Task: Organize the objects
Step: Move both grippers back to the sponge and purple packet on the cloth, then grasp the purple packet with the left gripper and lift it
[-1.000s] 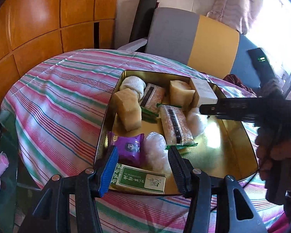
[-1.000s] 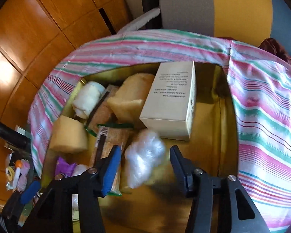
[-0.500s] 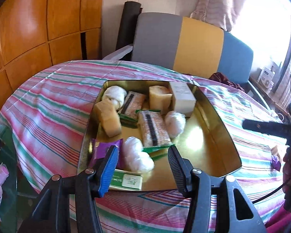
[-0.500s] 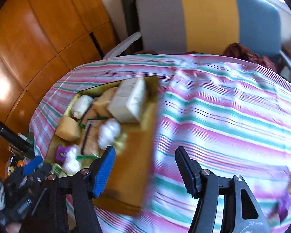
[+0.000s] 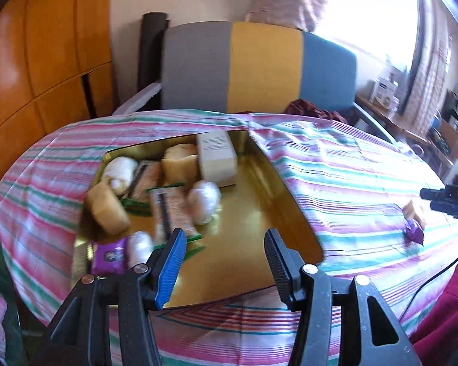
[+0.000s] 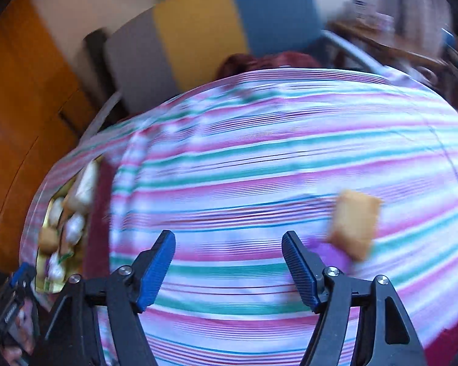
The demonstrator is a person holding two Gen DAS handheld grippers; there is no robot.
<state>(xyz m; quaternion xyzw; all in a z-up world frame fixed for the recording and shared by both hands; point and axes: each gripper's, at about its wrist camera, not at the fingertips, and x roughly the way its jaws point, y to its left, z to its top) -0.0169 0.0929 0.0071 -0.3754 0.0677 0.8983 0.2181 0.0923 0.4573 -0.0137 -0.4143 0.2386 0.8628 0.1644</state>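
Reaching for the tan wrapped snack (image 6: 354, 224) lying on the striped cloth (image 6: 259, 164), the right gripper (image 6: 229, 270) has just been opening, empty; the blurry purple packet (image 6: 336, 254) probably touches it, so aim carefully.

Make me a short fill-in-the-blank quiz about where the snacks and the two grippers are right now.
1. Most snacks lie inside the ____ tray.
2. The tan packet lies on the striped tablecloth, outside the tray, beside a ____ packet.
3. The white box stands at the tray's ____ end.
4. The right gripper holds ____.

Missing words: gold; purple; far; nothing
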